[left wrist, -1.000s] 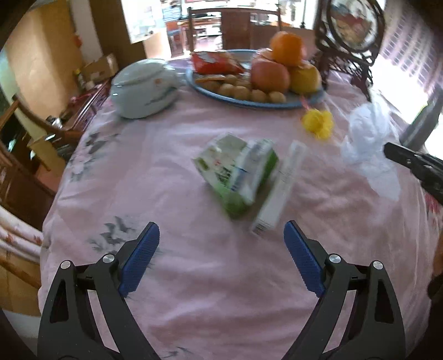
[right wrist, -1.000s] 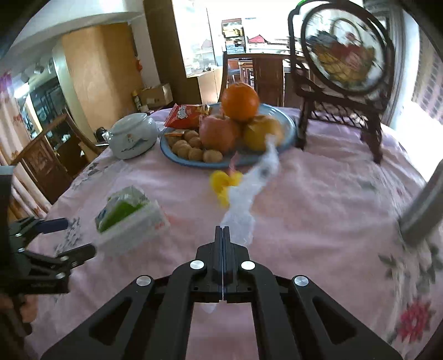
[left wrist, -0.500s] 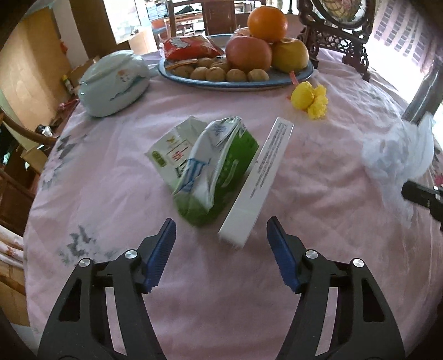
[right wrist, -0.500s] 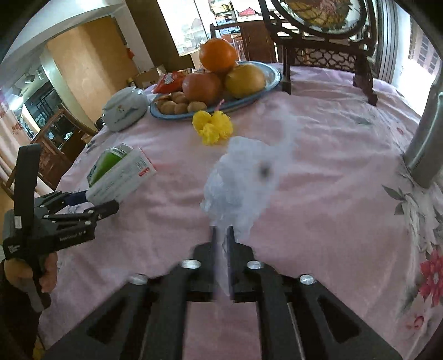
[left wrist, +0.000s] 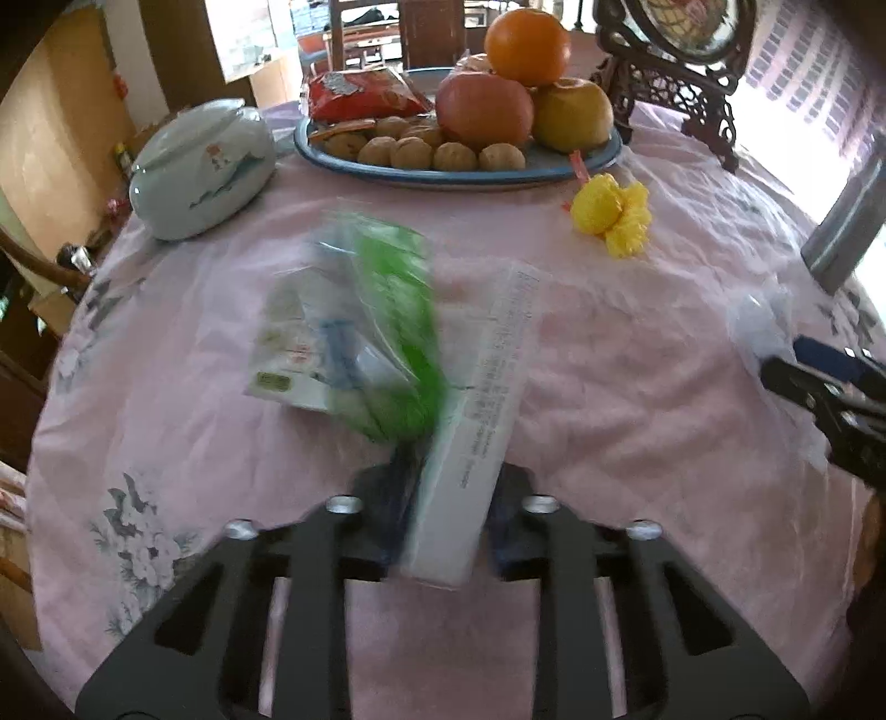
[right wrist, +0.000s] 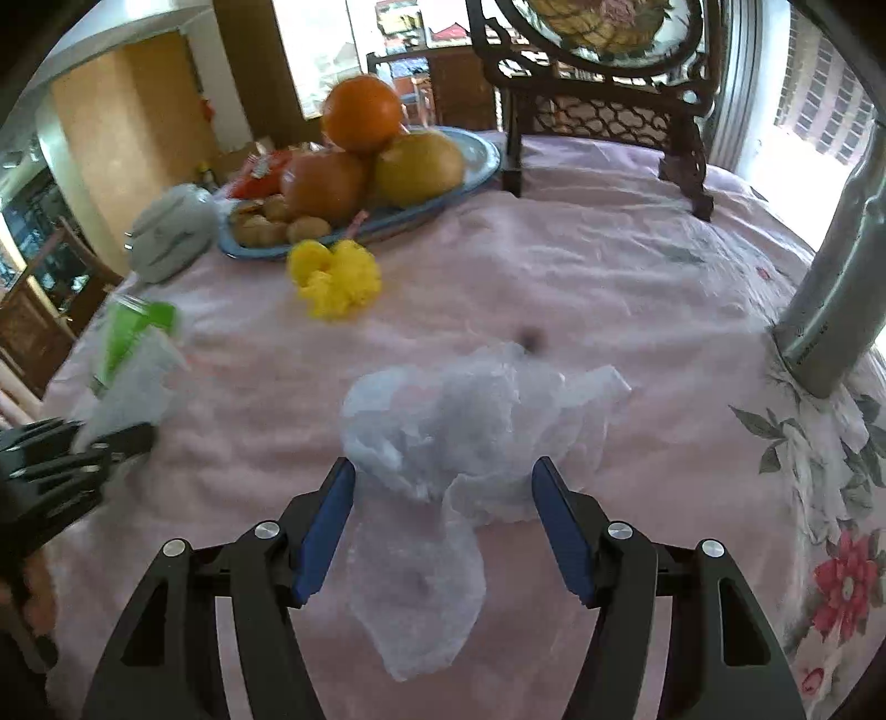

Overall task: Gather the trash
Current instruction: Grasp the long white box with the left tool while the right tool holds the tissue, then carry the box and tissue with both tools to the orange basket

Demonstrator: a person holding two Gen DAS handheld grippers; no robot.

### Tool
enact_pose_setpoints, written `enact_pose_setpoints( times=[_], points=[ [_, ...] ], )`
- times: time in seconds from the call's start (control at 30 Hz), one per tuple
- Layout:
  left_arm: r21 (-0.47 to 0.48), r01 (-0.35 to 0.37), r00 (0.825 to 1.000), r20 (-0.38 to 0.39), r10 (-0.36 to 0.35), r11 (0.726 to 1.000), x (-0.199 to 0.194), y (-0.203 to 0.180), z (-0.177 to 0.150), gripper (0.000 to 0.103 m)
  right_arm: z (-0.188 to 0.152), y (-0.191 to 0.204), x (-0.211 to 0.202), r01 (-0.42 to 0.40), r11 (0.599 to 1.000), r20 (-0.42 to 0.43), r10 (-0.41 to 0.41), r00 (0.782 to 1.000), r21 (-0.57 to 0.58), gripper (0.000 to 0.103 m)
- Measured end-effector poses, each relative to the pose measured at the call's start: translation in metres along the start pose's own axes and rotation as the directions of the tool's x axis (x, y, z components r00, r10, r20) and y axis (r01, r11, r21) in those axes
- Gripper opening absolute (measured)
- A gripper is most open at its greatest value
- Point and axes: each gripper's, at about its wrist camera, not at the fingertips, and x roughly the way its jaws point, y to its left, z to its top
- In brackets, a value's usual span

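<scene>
- Tablecloth, pink with flower prints, covers the round table and carries everything else.
- Blue plate at the far side holds an orange, other fruit, walnuts and a red snack packet.
- Pale lidded ceramic dish sits to the plate's left; a carved dark wooden stand is on the plate's right.
- Right gripper has just been opening; its blue pads stand apart on either side of the clear plastic bag, which lies crumpled on the cloth with neither pad pressing it.
- Left gripper has just been closing and now clamps the near end of the long white box.
- Green and white packaging, blurred, lies against the box's left side.
- Yellow pom-pom-like thing rests just in front of the plate.
</scene>
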Motion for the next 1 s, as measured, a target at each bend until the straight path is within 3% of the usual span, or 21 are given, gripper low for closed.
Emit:
enact_pose_setpoints(
  times=[0.07,0.1,0.2,0.53,0.77,1.0],
  points=[
    [-0.007,0.012,1.000,0.003,-0.012,1.000,-0.006,0.002,-0.003,0.018,-0.002,0.002,0.004,0.007,1.000,-0.017,-0.008,1.000,-0.008,0.045],
    [-0.005,0.009,1.000,0.010,-0.009,1.000,-0.013,0.003,-0.005,0.018,-0.002,0.002,0.001,0.006,1.000,-0.008,-0.006,1.000,-0.006,0.029],
    [0.001,0.022,0.999,0.033,-0.022,1.000,-0.035,0.006,-0.013,0.018,-0.005,-0.003,-0.012,-0.054,0.998,0.000,0.054,0.999,0.042,0.019],
    [-0.013,0.108,0.989,0.103,-0.106,0.994,-0.129,0.028,-0.067,0.018,-0.047,0.019,-0.088,-0.168,0.985,0.039,0.167,0.985,0.028,0.017],
    [-0.044,0.037,0.991,0.133,-0.031,0.998,-0.187,0.044,-0.133,0.018,-0.099,0.062,-0.139,-0.257,0.966,0.030,0.258,0.966,-0.037,0.017],
    [-0.160,-0.013,0.993,0.117,0.032,0.987,-0.216,0.070,-0.231,0.018,-0.155,0.127,-0.175,-0.361,0.925,0.009,0.364,0.931,-0.118,0.017]
  ],
)
